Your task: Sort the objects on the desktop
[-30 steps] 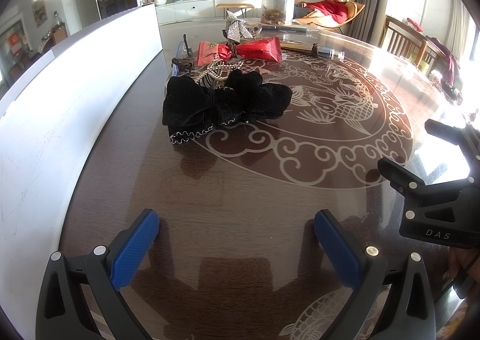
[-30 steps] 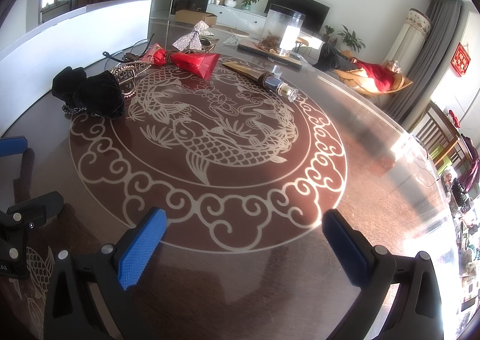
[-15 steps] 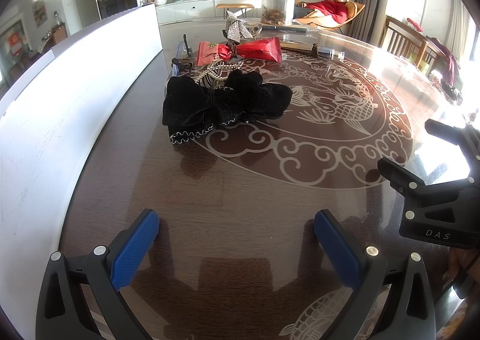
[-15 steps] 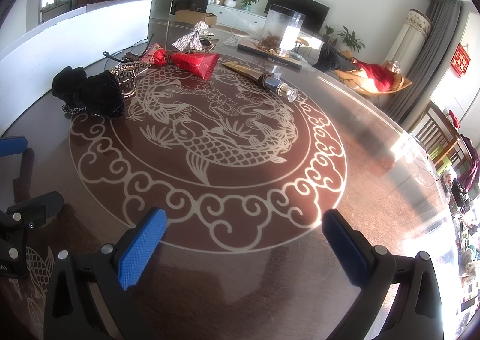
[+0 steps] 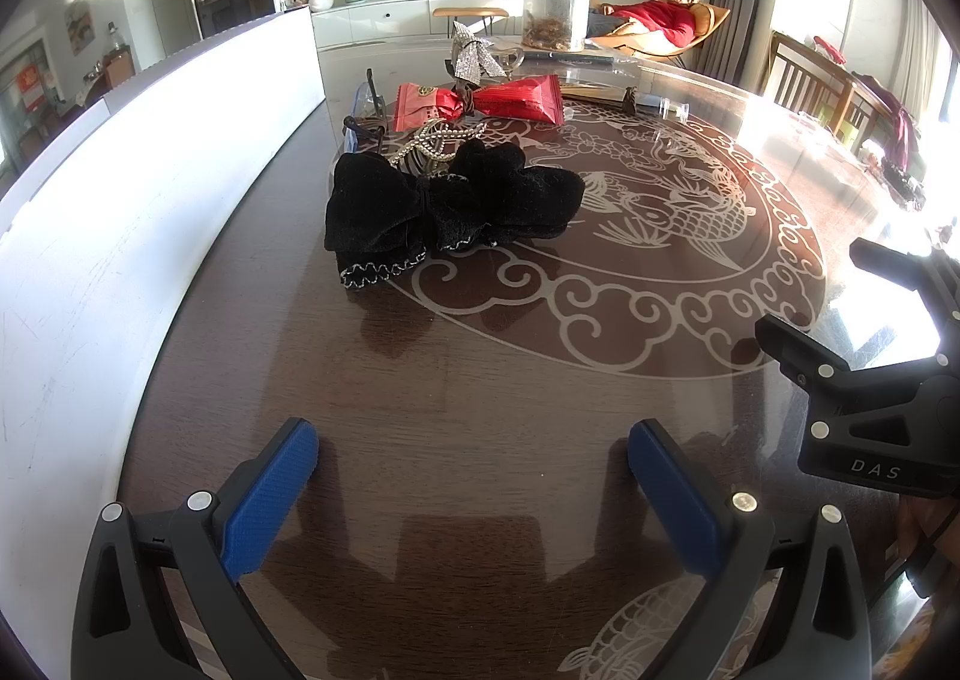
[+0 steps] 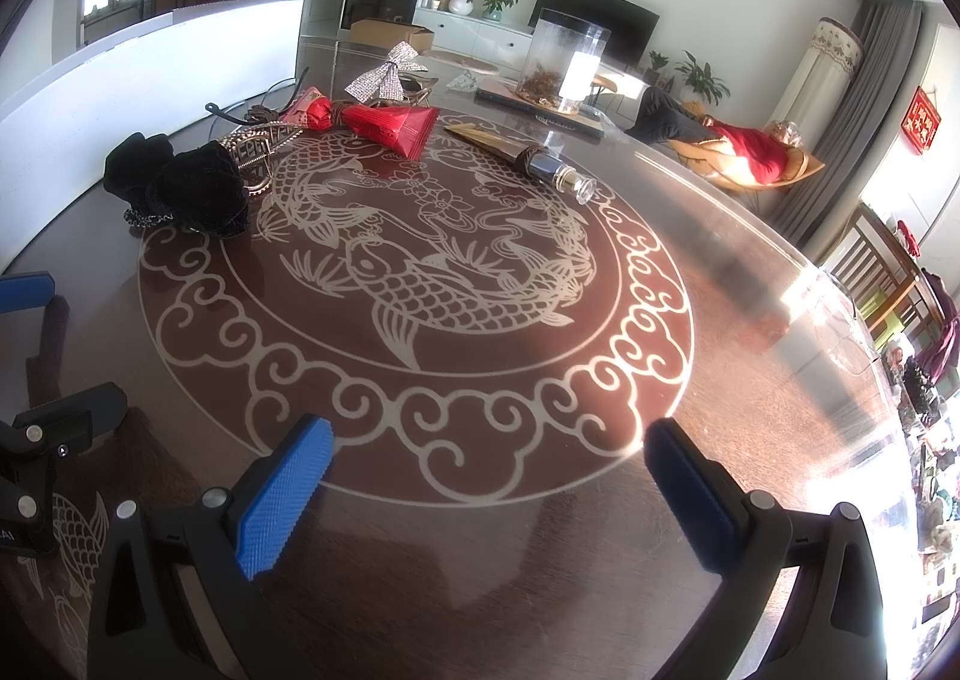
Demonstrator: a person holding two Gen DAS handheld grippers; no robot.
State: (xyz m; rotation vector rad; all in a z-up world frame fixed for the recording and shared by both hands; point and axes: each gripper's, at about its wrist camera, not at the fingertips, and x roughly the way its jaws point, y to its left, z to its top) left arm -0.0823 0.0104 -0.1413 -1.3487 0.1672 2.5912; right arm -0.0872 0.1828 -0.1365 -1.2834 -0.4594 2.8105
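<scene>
While both tools hover low over the glossy worktop [image 5: 480, 398], a white board [image 5: 120, 236] stands along its left edge. Beside it lies the black velvet bow [image 5: 444, 206], touching a beaded hair clip [image 5: 432, 140] behind it; farther back rest a red wrapped packet [image 5: 480, 101] and a silver sparkly bow [image 5: 474, 57]. To the right, a small glass bottle [image 6: 555, 173] lies on its side. The left gripper [image 5: 474, 476] and right gripper [image 6: 489, 476] both have jaws spread wide, grasping nothing.
</scene>
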